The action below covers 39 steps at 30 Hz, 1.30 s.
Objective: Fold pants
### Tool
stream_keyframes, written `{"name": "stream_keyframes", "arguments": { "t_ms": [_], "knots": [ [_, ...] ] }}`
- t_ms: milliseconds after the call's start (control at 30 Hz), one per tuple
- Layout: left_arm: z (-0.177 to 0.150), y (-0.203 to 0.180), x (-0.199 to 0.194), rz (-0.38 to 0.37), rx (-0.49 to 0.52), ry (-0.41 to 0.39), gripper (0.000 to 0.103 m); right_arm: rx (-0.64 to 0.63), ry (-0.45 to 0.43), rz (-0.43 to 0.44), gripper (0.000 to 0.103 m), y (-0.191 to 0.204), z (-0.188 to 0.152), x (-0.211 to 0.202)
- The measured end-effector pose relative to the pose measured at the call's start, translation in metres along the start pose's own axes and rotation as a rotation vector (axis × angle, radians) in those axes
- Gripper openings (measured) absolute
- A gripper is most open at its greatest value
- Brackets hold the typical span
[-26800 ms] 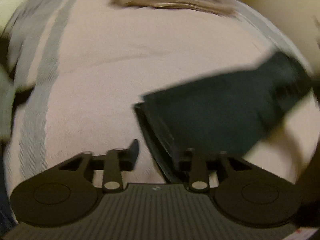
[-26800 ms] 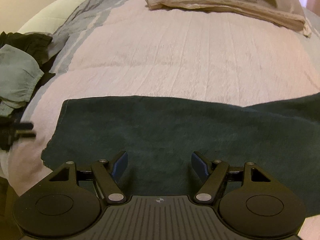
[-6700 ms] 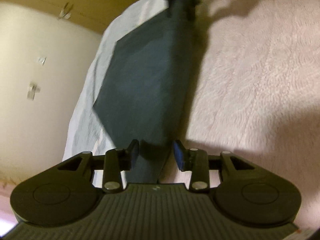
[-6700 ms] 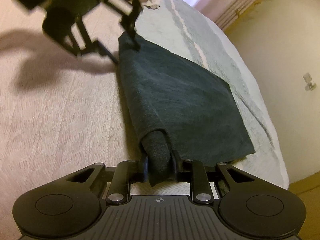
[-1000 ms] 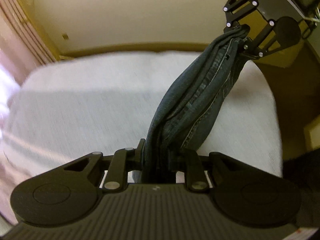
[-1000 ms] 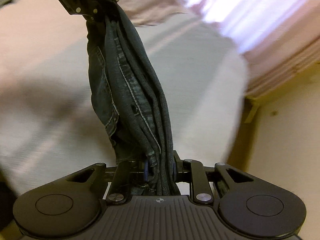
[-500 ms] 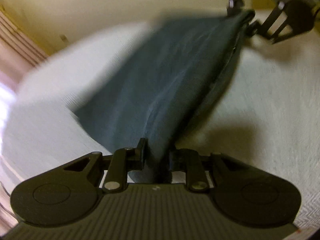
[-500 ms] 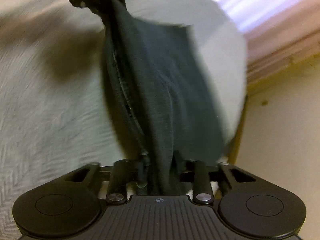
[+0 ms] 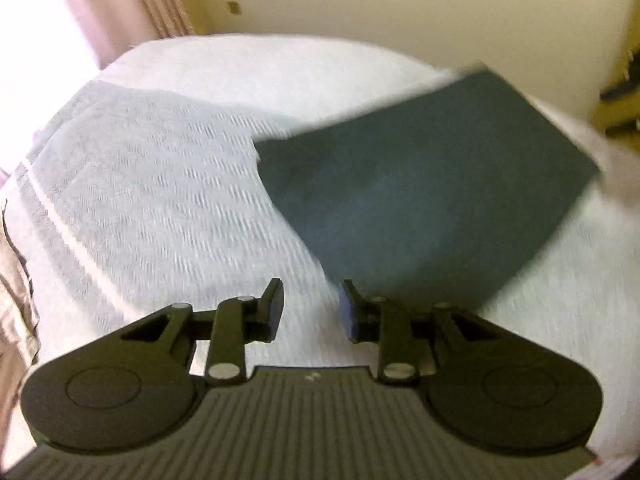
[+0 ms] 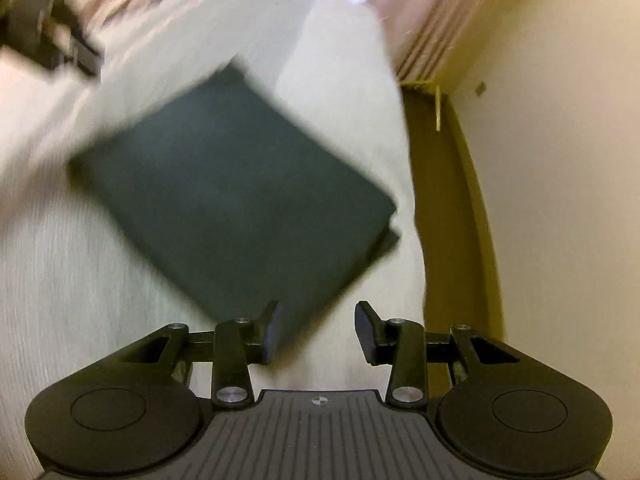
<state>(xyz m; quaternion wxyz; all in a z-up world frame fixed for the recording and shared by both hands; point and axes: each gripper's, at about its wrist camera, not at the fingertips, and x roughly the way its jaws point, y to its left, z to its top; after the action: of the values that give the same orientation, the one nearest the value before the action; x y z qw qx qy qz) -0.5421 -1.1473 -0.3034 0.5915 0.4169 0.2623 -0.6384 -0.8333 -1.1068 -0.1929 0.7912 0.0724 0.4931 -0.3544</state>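
- Left gripper hangs released, jaws apart and empty, over the bed.
- Right gripper is likewise released, holding nothing.
- The pants, folded into a dark rectangle, lie flat on the bed just ahead of both grippers, near its corner.
- Curtains and wall stand beyond.

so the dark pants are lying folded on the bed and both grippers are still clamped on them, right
Not quite. The pants do lie folded on the bed, but neither gripper holds them. The left wrist view shows the left gripper open with bedcover between its fingers, and the right wrist view shows the right gripper open too.
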Motion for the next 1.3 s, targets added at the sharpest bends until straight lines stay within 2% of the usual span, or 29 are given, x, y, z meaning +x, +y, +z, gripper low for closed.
{"name": "stream_keyframes", "arguments": {
  "t_ms": [100,167,233,333,467,567,667,833,1167,1300],
  "knots": [
    [0.027,-0.001,0.032,-0.024,-0.034,-0.037,0.026,0.235,-0.055,0.117,0.036,-0.031,0.031,0.031],
    [0.044,-0.012,0.055,-0.063,-0.064,-0.051,0.026,0.347,-0.066,0.16,0.035,-0.044,0.048,0.052],
    [0.057,-0.019,0.076,-0.08,-0.097,-0.055,0.026,0.418,-0.054,0.186,0.035,-0.057,0.068,0.087],
    [0.065,-0.019,0.113,-0.074,-0.133,-0.02,0.026,0.49,0.012,0.159,0.035,-0.071,0.067,0.125],
    [0.062,-0.012,0.138,-0.061,-0.166,0.024,0.041,0.548,0.025,0.183,0.035,-0.084,0.06,0.139],
    [0.061,-0.01,0.135,-0.047,-0.179,0.04,0.041,0.5,0.039,0.149,0.035,-0.078,0.067,0.138],
    [0.057,-0.007,0.117,-0.029,-0.192,0.058,0.034,0.481,0.072,0.105,0.035,-0.072,0.069,0.132],
    [0.05,-0.003,0.088,-0.034,-0.249,0.057,0.034,0.453,0.119,0.071,0.035,-0.061,0.064,0.123],
    [0.03,-0.029,0.056,-0.113,-0.301,0.054,0.034,0.442,0.147,0.062,0.035,-0.046,0.049,0.11],
    [0.015,-0.045,0.04,-0.155,-0.314,0.059,0.033,0.468,0.128,0.087,0.035,-0.037,0.04,0.089]
  ]
}}
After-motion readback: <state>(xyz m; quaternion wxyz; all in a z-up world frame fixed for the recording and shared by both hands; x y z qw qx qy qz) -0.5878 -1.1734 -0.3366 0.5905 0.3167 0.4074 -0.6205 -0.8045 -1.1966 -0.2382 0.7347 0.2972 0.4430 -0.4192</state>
